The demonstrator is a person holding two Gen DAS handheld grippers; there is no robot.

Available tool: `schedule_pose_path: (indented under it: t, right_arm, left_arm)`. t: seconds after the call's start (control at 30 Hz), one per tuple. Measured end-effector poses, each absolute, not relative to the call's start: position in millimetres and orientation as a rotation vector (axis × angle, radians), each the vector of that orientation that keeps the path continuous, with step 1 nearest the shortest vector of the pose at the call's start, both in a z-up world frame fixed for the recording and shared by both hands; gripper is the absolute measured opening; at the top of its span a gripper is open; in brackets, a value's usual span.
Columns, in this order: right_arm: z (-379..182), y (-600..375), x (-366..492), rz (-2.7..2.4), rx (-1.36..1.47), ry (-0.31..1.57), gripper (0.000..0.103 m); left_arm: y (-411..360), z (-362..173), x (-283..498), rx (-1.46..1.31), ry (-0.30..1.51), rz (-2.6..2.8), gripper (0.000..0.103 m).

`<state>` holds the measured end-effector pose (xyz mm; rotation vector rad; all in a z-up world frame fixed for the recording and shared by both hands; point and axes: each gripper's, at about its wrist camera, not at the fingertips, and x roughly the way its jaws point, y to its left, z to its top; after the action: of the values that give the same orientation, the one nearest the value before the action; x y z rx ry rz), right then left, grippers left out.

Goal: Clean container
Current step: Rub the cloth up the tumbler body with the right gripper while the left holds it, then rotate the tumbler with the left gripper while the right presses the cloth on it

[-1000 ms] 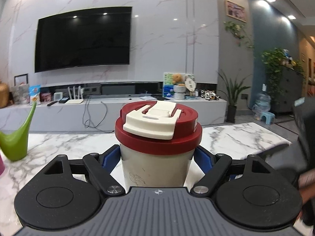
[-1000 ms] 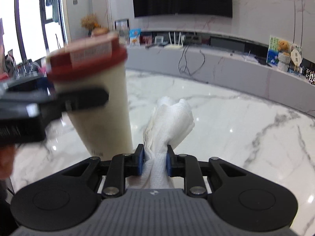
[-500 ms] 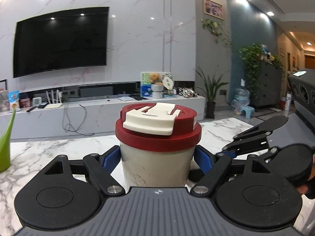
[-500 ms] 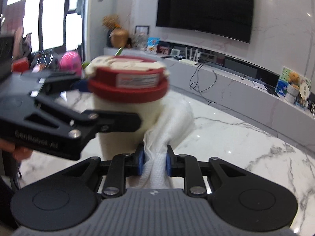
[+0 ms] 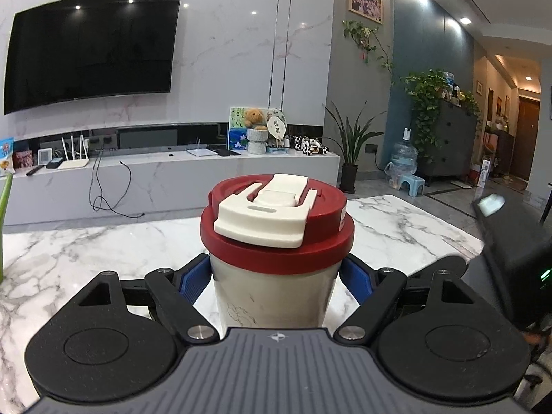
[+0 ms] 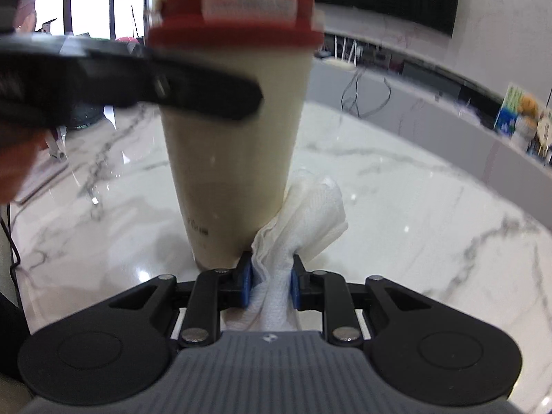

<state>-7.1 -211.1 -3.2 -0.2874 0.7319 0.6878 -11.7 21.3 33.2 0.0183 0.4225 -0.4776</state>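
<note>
A cream tumbler [image 5: 272,293] with a red lid [image 5: 324,238] and a cream flip cap stands upright above the marble table. My left gripper [image 5: 276,281] is shut on its body just under the lid, blue pads on both sides. From the right wrist the same tumbler [image 6: 231,158] fills the upper middle, with the left gripper's black finger [image 6: 193,93] across it. My right gripper [image 6: 269,281] is shut on a crumpled white paper towel [image 6: 310,214], which presses against the lower right side of the tumbler near its base.
The white marble table [image 5: 86,252] spreads under both grippers. A green watering can spout [image 5: 5,200] shows at the left edge. The right gripper's dark body [image 5: 510,262] is close on the right. A TV wall and low console lie beyond the table.
The right gripper with the towel has dropped from beside the tumbler's upper body to its lower side near the base. The left gripper has turned a little, still holding the tumbler.
</note>
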Motion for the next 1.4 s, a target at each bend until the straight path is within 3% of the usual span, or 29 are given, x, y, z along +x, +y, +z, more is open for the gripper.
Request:
schedule_pose_path:
  t: [0.73,0.83,0.97,1.2,1.4]
  right_arm:
    - [-19,-210,1,0.659,-0.187,0.832,0.025]
    - [-19,-211,0,0.659,-0.181,0.833,0.025]
    - [-20,-212,-1,0.661,-0.170,0.834,0.025]
    - [-5,-220,-2,0.644,-0.188,0.765,0.024]
    - [26,-237,-8,0.626,-0.135,0.599,0.024]
  left_arm:
    - [-4,27,-28,-0.061,0.381,-0.195,0.084]
    - [-10,28,-29,-0.061,0.376,-0.162,0.078]
    - [-10,29,-28,-0.063,0.381,-0.163,0.077]
    - [10,34,-19,-0.031,0.411,-0.299,0.077]
    - [36,41,-4,-0.008,0.470,-0.461,0.077]
